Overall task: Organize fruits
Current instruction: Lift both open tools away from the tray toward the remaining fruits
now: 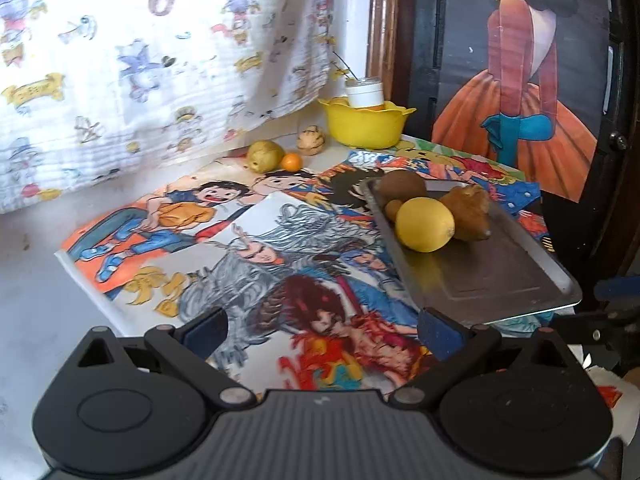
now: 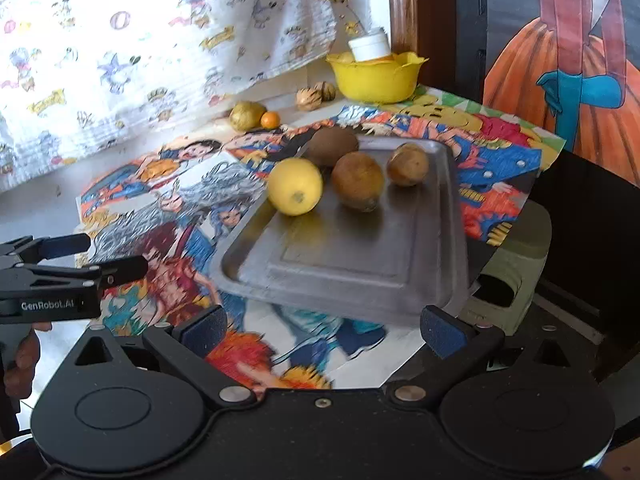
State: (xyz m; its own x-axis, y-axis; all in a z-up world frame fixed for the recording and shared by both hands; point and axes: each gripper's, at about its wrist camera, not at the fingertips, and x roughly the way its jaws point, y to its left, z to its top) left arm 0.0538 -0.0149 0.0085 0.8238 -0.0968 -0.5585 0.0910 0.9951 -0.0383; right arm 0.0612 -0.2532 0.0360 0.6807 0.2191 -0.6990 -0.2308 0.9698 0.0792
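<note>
Small brown fruit (image 1: 393, 209) mostly hidden behind lemon (image 1: 425, 224); white-capped jar (image 2: 370, 48) base sunk inside yellow bowl (image 2: 376, 78).

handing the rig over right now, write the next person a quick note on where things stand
Left tool: open, empty, hanging over the cartoon poster.
Right tool: open, empty, at the near edge of the metal tray.
On the tray: lemon, kiwi and two brownish fruits.
Still off the tray, by the curtain at the back: yellow-green fruit, small orange fruit, walnuts.
Yellow bowl holds a white-capped jar.
Done: four fruits collected. Probably left: the loose ones at the back.
</note>
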